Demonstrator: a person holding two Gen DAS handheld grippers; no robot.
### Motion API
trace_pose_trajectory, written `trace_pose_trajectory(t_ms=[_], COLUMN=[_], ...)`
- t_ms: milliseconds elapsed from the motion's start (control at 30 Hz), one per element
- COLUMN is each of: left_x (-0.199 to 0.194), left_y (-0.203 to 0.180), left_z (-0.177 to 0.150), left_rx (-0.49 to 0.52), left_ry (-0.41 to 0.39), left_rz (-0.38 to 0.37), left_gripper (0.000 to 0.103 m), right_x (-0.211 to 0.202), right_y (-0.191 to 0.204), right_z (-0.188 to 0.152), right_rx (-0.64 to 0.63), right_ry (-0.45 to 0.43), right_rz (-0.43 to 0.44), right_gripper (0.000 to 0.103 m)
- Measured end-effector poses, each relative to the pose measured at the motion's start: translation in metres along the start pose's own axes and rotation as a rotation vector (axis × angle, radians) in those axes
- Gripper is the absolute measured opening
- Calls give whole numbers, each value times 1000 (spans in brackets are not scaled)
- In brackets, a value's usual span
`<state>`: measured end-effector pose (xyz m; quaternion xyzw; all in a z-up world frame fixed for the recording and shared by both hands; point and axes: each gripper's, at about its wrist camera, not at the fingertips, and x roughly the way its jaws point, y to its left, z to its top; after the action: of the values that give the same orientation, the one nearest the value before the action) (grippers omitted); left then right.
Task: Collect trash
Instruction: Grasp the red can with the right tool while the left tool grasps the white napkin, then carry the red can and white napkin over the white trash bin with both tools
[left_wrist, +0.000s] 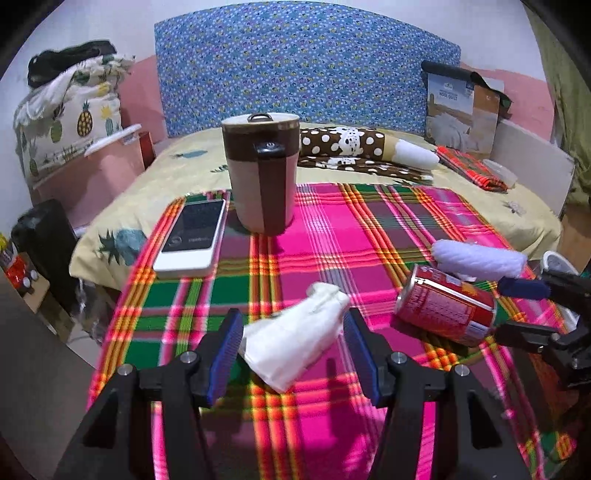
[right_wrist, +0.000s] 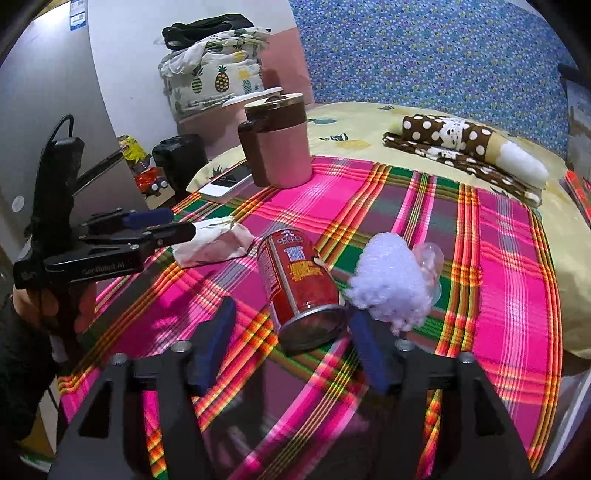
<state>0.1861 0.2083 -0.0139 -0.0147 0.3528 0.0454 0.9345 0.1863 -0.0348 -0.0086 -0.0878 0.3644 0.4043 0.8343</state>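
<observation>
A crumpled white tissue (left_wrist: 295, 343) lies on the plaid cloth (left_wrist: 332, 229) between the blue pads of my left gripper (left_wrist: 291, 354), which is open around it. From the right wrist view, that gripper (right_wrist: 183, 222) reaches the tissue (right_wrist: 218, 240) from the left. A red drink can (right_wrist: 295, 284) lies on its side between the pads of my right gripper (right_wrist: 293, 347), open with a gap on the left. The can (left_wrist: 443, 306) and right gripper (left_wrist: 498, 306) show at the right of the left wrist view. A wad of white plastic wrap (right_wrist: 391, 280) lies beside the can.
A brown and pink lidded container (left_wrist: 262, 177) stands upright at the far edge of the cloth, with a white phone-like device (left_wrist: 192, 236) to its left. Behind, on the bed, lie a polka-dot pillow (left_wrist: 351, 144) and folded bedding. A dark bin (right_wrist: 177, 158) stands on the floor at the left.
</observation>
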Motion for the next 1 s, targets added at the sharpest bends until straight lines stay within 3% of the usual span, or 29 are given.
trace_pose_trajectory(t_ms=[367, 533, 633, 1000], left_x=[25, 26, 24, -1], left_y=[-5, -10, -11, -31], left_z=[-5, -11, -13, -26], left_rx=[52, 78, 65, 6], left_ry=[76, 99, 102, 93], left_rz=[-53, -15, -2, -11], left_gripper=[59, 49, 44, 23], right_x=[28, 36, 36, 9], right_y=[-9, -11, -11, -15], right_z=[7, 5, 3, -12], right_rx=[-47, -22, -1, 131], right_ry=[66, 104, 111, 68], right_rz=[-18, -2, 4, -7], right_gripper=[67, 67, 61, 59])
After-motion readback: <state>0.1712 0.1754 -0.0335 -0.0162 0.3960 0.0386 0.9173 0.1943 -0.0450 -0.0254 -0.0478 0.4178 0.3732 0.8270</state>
